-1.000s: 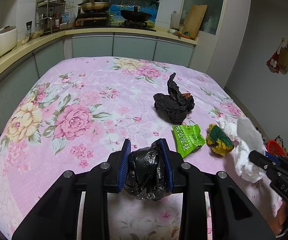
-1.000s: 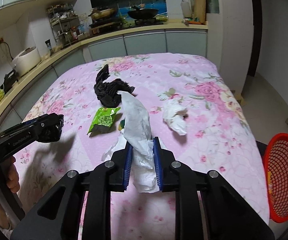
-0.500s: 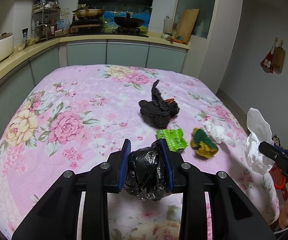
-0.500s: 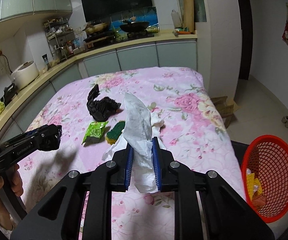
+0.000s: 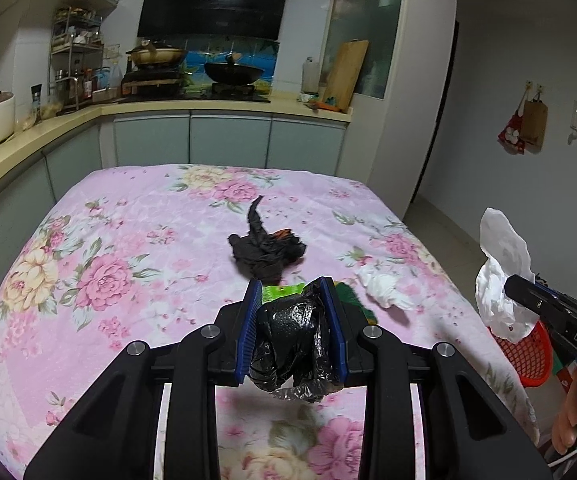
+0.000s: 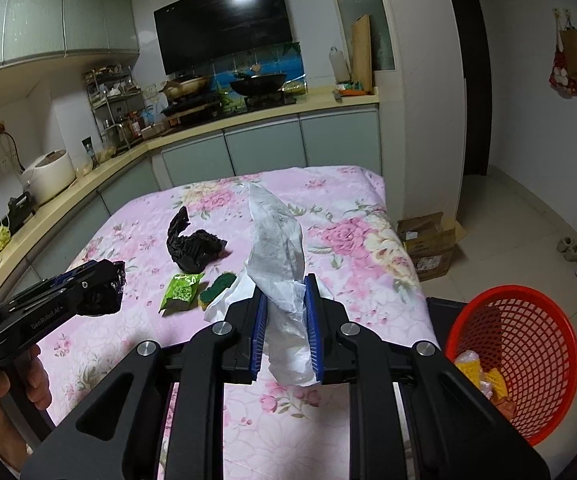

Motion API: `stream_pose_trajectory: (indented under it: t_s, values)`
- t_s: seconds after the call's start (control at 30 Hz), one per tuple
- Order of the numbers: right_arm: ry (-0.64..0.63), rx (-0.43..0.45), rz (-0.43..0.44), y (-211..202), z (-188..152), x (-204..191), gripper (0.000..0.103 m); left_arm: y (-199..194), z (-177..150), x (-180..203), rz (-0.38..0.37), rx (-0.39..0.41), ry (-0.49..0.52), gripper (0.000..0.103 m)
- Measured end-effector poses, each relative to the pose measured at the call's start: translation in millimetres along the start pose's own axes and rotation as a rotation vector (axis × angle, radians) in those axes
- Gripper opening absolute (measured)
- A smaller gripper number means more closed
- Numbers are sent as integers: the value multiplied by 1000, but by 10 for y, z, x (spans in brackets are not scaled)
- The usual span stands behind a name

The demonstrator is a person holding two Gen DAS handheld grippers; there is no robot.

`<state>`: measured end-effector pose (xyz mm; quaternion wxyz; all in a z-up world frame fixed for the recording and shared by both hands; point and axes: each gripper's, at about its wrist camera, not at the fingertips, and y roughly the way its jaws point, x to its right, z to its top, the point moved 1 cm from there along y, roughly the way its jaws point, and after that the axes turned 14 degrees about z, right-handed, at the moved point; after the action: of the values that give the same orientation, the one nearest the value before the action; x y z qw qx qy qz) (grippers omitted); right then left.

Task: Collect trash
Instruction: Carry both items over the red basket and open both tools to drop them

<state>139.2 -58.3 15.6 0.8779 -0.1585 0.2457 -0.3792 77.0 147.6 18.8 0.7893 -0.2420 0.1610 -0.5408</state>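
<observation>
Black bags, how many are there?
2. One black bag is squeezed in the left gripper. The other lies crumpled on the flowery cloth, behind the green wrapper. More could be hidden.

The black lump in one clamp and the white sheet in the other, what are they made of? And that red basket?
The black lump looks like thin plastic film: glossy, crinkled, with glints. The white sheet seems to be tissue or soft paper: matt, limp, finely creased. The red basket is probably moulded plastic: an even bright colour and a regular lattice of holes.
</observation>
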Motion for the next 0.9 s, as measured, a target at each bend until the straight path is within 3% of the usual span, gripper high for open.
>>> stream_pose_trajectory:
  t_s: [0.47,0.9]
  values:
    - [16,77,-48,-452,69,260,18,-101,8,474,-75,14,49,29]
    - [109,125,-142,-866,113,797,18,-124,-18,1158,-175,-2,127,29]
